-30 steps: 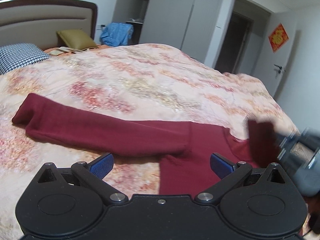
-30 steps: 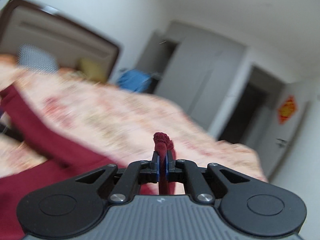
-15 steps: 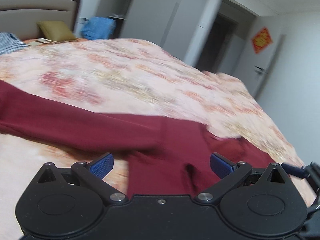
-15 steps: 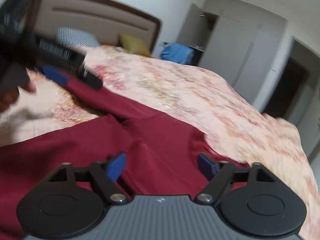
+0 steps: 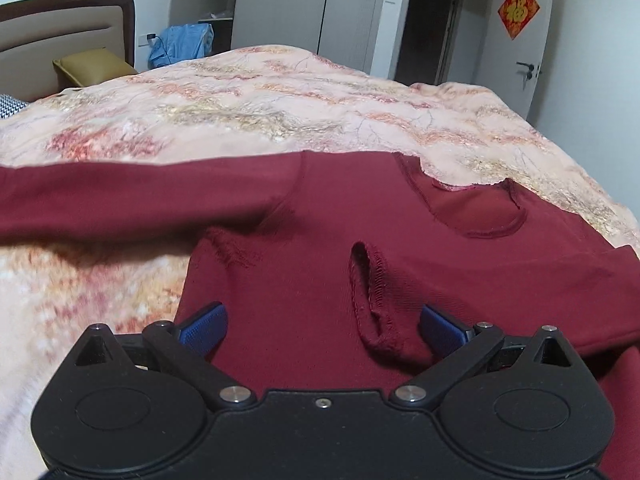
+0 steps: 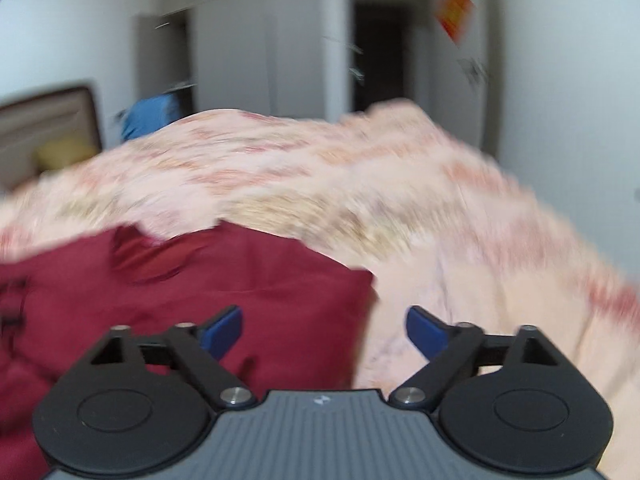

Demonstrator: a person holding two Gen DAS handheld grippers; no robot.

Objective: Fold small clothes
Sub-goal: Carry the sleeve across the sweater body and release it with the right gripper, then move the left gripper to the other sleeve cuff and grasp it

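since a second ago the right gripper (image 6: pixel 322 330) has let go of the pinch of dark red cloth it held and swung out toward the shirt's right edge; its fingers have just been opening wide and then easing in a little, and nothing sits between them now. the left gripper (image 5: pixel 322 326) has dropped closer over the body of the shirt, its fingers spread wide with cloth under them but not pinched.

the maroon long-sleeved shirt (image 5: pixel 304 264) lies spread on the bed's floral quilt (image 5: pixel 280 100), neckline (image 5: pixel 476 208) toward the far side, one sleeve (image 5: pixel 120 196) stretched out flat to the left. the other sleeve's cuff (image 5: pixel 372 300) lies folded onto the chest, just ahead of the left gripper, standing up in a loose loop rather than flat. in the right wrist view, which is blurred, the shirt's side edge (image 6: pixel 360 320) runs between the right fingers, half cloth and half quilt beneath them.

judging from this, one sleeve looks folded in and the long left sleeve is not yet done. to do that well, the left fingers should take the sleeve near its cuff or mid-length, not the body cloth below them, pinching only the sleeve layers and not the quilt. carry it low across the chest so it lands parallel to the hem line, and flatten the raised cuff first so it does not bunch under the next fold. the right side should be squared before folding further.
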